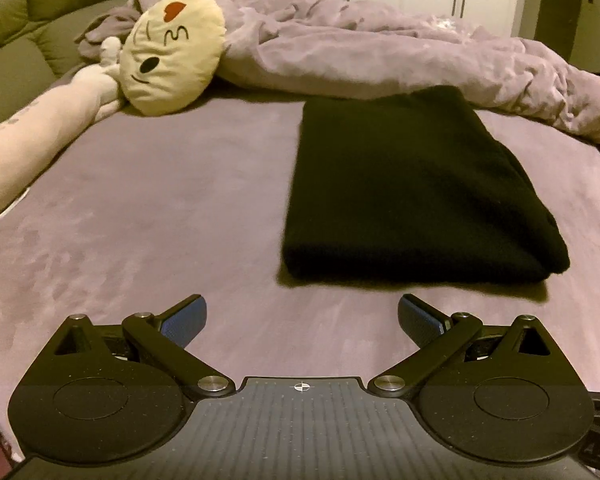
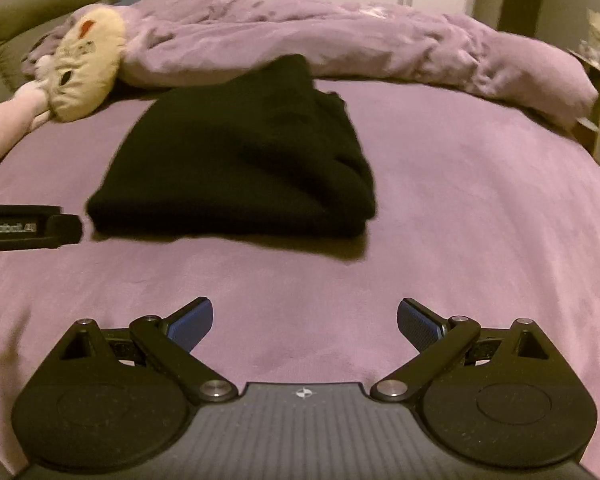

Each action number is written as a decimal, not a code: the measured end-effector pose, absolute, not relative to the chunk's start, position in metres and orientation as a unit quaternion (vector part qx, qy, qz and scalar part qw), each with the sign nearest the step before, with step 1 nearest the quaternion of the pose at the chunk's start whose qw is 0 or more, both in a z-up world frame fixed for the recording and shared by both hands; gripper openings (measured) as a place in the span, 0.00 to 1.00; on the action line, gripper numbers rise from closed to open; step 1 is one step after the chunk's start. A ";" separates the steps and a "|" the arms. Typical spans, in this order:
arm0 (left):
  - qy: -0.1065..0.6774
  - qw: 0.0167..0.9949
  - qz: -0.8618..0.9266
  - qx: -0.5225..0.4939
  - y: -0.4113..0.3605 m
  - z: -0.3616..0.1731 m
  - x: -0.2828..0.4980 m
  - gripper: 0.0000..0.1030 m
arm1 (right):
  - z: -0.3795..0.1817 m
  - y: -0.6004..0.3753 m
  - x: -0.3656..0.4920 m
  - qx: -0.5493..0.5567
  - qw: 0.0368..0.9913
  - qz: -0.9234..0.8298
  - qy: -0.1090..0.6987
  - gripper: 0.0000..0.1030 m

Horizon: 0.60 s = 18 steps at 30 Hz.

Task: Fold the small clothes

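On purple bed (image 2: 440, 200), folded black garment (image 2: 236, 168) lies free; left tool (image 1: 302, 320) & right tool (image 2: 305, 322) both released; side lettering blurred.

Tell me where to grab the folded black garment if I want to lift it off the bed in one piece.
Grip the folded black garment at its thick near edge, coming in low from the front with the open right gripper. That edge looks like a closed fold facing the grippers, so the layers should stay together. The far right side looks looser.
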<state>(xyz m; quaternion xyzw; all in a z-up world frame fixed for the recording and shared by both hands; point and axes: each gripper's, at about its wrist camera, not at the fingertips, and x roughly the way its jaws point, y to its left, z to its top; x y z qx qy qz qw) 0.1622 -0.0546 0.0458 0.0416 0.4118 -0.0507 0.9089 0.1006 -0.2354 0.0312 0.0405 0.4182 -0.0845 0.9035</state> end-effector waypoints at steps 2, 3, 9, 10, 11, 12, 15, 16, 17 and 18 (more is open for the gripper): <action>0.416 0.907 -0.047 0.049 -0.055 0.048 0.161 1.00 | 0.035 -0.230 0.102 0.028 0.904 -0.084 0.419 0.96; 0.418 0.906 -0.044 0.053 -0.055 0.049 0.161 1.00 | 0.036 -0.228 0.103 0.023 0.903 -0.083 0.421 0.96; 0.461 0.886 -0.030 0.042 -0.049 0.046 0.166 1.00 | 0.046 -0.227 0.110 0.033 0.894 -0.079 0.441 0.96; 0.470 0.881 -0.032 0.036 -0.048 0.044 0.167 1.00 | 0.047 -0.227 0.112 0.033 0.892 -0.078 0.445 0.96; 0.478 0.877 -0.039 0.026 -0.046 0.042 0.168 1.00 | 0.048 -0.228 0.114 0.033 0.890 -0.076 0.447 0.96; 0.480 0.876 -0.040 0.019 -0.045 0.041 0.168 1.00 | 0.049 -0.227 0.114 0.034 0.890 -0.074 0.448 0.96; 0.476 0.879 -0.033 0.016 -0.041 0.041 0.165 1.00 | 0.050 -0.227 0.115 0.043 0.890 -0.063 0.449 0.96; 0.476 0.879 -0.031 0.016 -0.040 0.041 0.165 1.00 | 0.051 -0.226 0.115 0.044 0.889 -0.062 0.452 0.96; 0.474 0.880 -0.031 0.014 -0.039 0.042 0.164 1.00 | 0.051 -0.225 0.116 0.043 0.888 -0.061 0.453 0.96; 0.474 0.880 -0.031 0.010 -0.038 0.043 0.163 1.00 | 0.051 -0.223 0.117 0.039 0.888 -0.060 0.454 0.96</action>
